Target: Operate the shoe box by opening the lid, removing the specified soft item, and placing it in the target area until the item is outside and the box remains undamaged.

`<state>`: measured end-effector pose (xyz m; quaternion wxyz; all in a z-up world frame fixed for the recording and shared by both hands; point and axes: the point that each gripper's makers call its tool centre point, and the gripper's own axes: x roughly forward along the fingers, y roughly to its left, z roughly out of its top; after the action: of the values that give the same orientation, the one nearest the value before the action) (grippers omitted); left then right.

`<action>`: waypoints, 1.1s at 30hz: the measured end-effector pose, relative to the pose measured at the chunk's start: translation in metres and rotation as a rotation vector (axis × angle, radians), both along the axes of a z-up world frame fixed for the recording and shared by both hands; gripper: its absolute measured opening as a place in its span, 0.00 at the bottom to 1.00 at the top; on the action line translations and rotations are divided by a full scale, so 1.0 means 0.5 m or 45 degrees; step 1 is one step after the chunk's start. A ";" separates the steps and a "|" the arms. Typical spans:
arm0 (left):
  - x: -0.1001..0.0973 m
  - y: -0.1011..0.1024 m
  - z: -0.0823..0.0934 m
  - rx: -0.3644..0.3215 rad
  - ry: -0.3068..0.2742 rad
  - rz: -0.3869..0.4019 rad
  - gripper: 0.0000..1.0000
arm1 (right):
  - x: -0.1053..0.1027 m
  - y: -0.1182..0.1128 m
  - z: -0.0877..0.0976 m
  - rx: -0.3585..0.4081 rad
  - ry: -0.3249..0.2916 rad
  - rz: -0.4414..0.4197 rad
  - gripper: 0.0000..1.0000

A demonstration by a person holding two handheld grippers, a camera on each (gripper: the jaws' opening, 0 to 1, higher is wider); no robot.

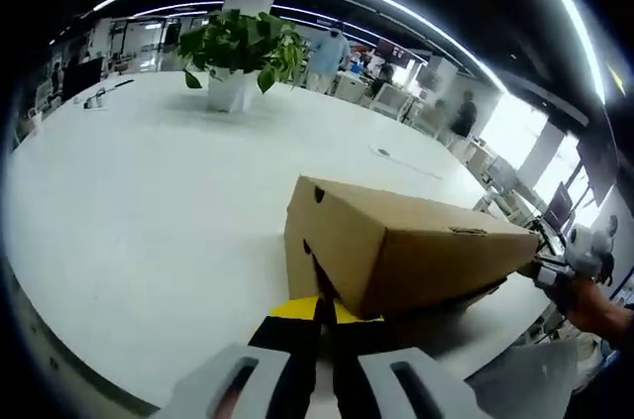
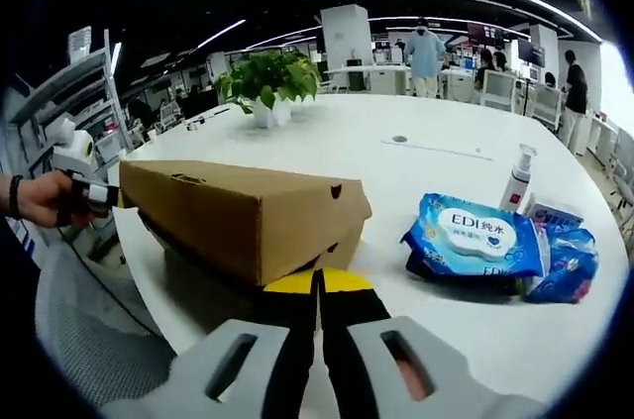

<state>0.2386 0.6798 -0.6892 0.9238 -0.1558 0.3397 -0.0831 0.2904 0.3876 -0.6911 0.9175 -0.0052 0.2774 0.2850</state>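
Observation:
A brown cardboard shoe box lies lengthwise on the white table, its lid on and sitting a little askew over the base. My left gripper is shut, and its yellow-tipped jaws touch the lower edge of the box's near end. At the opposite end my right gripper is also shut, tips against the lower edge of that end. Each gripper also appears in the other's view, held by a hand: the right gripper and the left gripper. The box's contents are hidden.
A potted green plant stands mid-table. To the right of the box lie a blue wet-wipe pack, further blue packs and a small pump bottle. A grey mesh chair sits by the table edge. People stand far behind.

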 end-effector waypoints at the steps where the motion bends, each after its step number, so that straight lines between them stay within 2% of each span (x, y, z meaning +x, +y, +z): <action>1: -0.001 0.001 -0.001 0.005 0.004 0.002 0.02 | -0.001 -0.001 -0.002 0.004 0.002 -0.003 0.00; 22: -0.018 0.014 0.002 0.023 0.003 0.017 0.02 | -0.035 -0.005 -0.041 0.005 0.071 0.006 0.00; 33: -0.026 0.031 0.021 0.012 -0.017 0.070 0.02 | -0.038 -0.021 -0.040 0.030 0.091 -0.024 0.00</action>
<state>0.2257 0.6952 -0.6786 0.9287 -0.1601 0.3295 -0.0572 0.2713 0.3769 -0.7109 0.9096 0.0183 0.3067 0.2796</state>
